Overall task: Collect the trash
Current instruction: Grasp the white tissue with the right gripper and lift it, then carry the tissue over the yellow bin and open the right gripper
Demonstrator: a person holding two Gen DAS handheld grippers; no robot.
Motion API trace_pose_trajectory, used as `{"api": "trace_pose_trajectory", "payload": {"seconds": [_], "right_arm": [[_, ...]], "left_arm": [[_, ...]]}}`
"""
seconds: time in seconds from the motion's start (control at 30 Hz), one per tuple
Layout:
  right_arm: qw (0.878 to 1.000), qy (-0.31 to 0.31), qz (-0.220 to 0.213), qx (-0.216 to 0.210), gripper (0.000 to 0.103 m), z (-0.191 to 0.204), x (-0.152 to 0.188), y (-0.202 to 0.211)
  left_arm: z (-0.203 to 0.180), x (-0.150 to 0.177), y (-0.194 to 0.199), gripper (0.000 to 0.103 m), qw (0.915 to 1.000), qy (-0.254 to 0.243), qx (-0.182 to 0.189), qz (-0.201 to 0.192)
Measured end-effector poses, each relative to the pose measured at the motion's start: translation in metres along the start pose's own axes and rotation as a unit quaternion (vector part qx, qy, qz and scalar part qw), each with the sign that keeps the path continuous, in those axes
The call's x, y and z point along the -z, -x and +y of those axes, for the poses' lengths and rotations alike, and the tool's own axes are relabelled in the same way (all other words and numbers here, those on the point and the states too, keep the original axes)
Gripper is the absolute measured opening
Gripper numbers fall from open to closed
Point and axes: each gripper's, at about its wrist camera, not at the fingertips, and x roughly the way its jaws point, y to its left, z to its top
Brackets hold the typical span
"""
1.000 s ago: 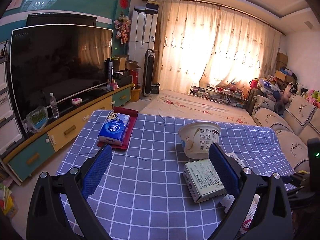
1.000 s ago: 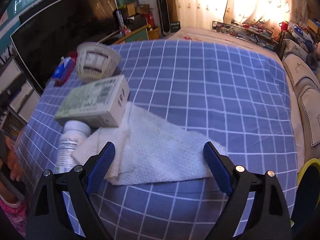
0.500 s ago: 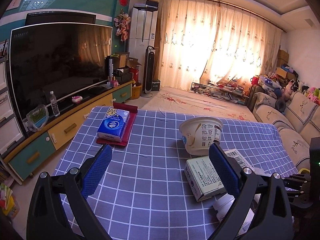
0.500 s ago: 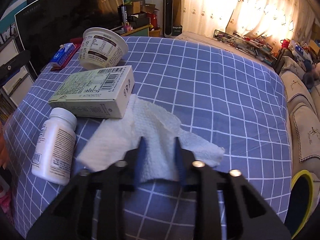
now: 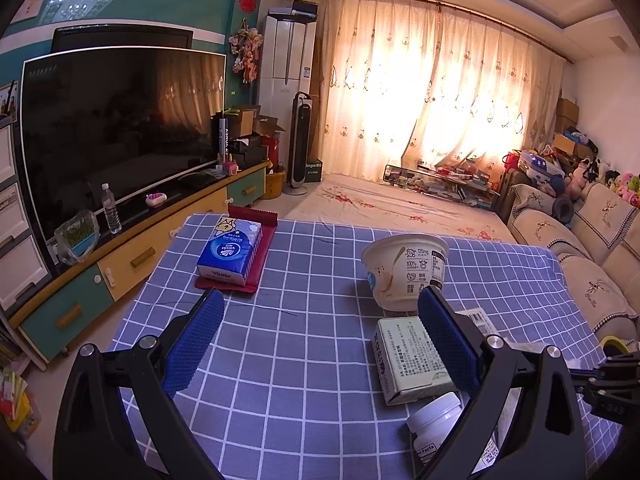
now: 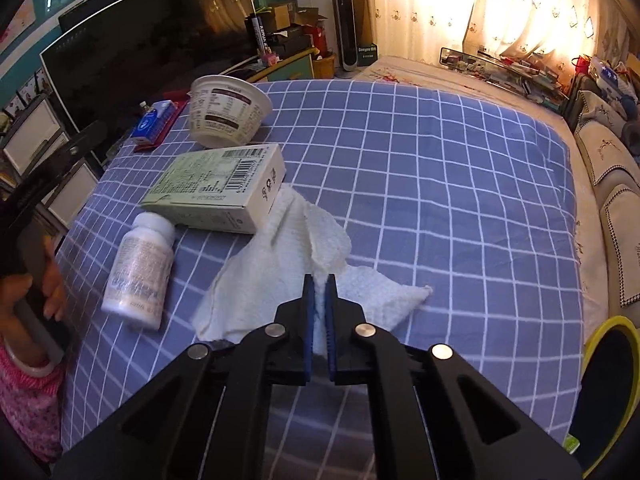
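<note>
In the right wrist view my right gripper [image 6: 319,286] is shut on a white paper towel [image 6: 276,264], which bunches up from the blue checked tablecloth [image 6: 440,184]. One corner of the towel lies under a pale green carton [image 6: 218,186]. A white pill bottle [image 6: 140,268] lies on its side to the left, and a tilted white yogurt cup [image 6: 228,110] sits beyond the carton. In the left wrist view my left gripper [image 5: 320,316] hangs open over the cloth, with the carton [image 5: 408,356], the cup [image 5: 404,270] and the bottle [image 5: 436,424] by its right finger.
A blue tissue pack [image 5: 230,250] rests on a red pouch [image 5: 262,240] at the table's far left. A yellow-rimmed black bin [image 6: 604,384] stands at the table's right edge. A TV [image 5: 120,128] on a cabinet lines the left wall and a sofa [image 5: 580,248] the right. A hand [image 6: 36,292] grips the left gripper's handle.
My right gripper's jaws closed from wide open onto the paper towel and pulled it up into a ridge. The left gripper stayed where it was, open.
</note>
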Motion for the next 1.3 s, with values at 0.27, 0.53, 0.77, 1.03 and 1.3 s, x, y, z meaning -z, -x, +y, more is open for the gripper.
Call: {"api": "trace_pose_trajectory", "payload": {"seconds": [0.27, 0.53, 0.77, 1.03, 1.3], "right_arm": [[0.997, -0.051, -0.063, 0.014, 0.005, -0.031, 0.037, 0.081], [0.972, -0.159, -0.107, 0.136, 0.005, -0.118, 0.081, 0.149], [0.938, -0.237, -0.111, 0.226, 0.005, -0.196, 0.115, 0.175], [0.915, -0.295, -0.087, 0.262, 0.005, -0.258, 0.145, 0.167], [0.909, -0.295, -0.096, 0.279, 0.022, -0.252, 0.13, 0.149]], "left_arm": [[-0.003, 0.001, 0.004, 0.096, 1.0, -0.003, 0.006, -0.003], [-0.003, 0.0, 0.009, 0.096, 0.9999, -0.001, 0.011, -0.008], [-0.005, 0.001, 0.011, 0.096, 0.9999, -0.004, 0.01, -0.01], [-0.005, 0.001, 0.01, 0.096, 0.9999, -0.004, 0.011, -0.009], [-0.007, 0.001, 0.011, 0.096, 0.9999, -0.007, 0.011, -0.009]]}}
